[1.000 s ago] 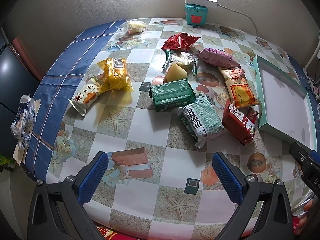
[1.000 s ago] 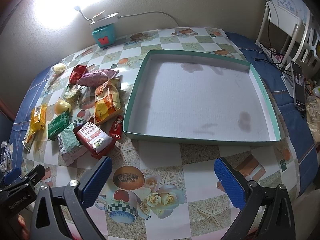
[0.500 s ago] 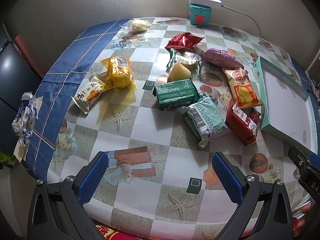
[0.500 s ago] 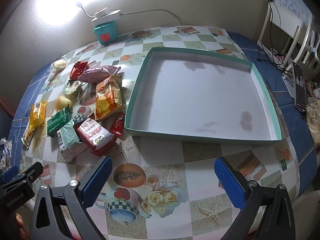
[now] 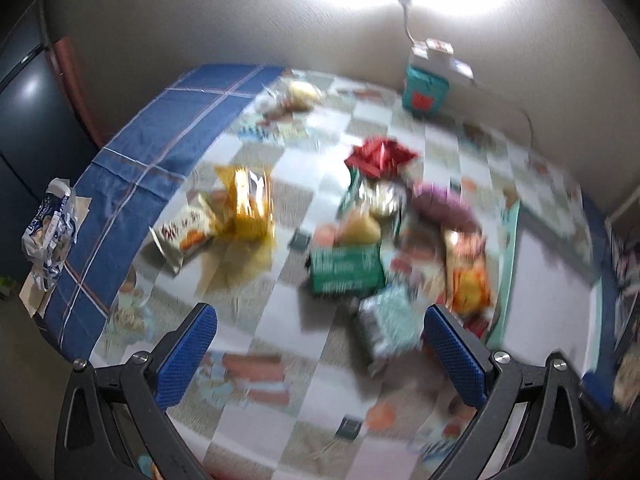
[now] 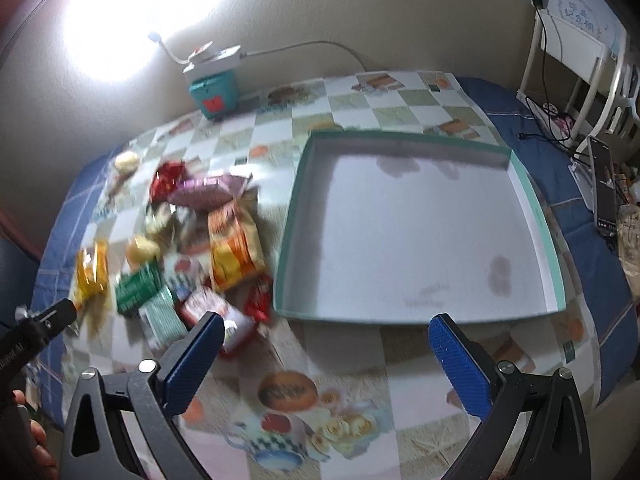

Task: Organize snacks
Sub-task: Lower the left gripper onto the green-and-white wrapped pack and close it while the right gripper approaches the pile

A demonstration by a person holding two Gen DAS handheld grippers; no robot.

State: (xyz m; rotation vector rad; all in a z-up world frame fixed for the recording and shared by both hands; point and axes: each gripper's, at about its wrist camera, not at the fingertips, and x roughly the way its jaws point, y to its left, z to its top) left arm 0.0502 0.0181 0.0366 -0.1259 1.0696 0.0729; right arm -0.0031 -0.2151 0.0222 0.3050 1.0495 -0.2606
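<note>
Several snack packs lie in a loose pile on the patterned tablecloth: a green pack [image 5: 346,268], a yellow pack [image 5: 250,204], a red pack [image 5: 378,156], a purple pack [image 5: 444,204] and an orange pack [image 6: 234,250]. To their right stands a shallow teal-rimmed tray [image 6: 528,184] with a bare white floor. My left gripper [image 5: 320,354] is open above the near table edge, short of the pile, with nothing between its fingers. My right gripper [image 6: 326,364] is open and holds nothing, in front of the tray's near rim. The left wrist view is motion-blurred.
A teal box [image 6: 214,94] with a white power strip on top sits against the back wall, its cable trailing right. A crumpled wrapper [image 5: 48,224] lies off the table's left edge. A white chair [image 6: 580,72] and cables stand at the right.
Both views have tilted up and back: the pile and tray sit a little farther off, more wall shows. Both grippers stay open. No snack has moved.
</note>
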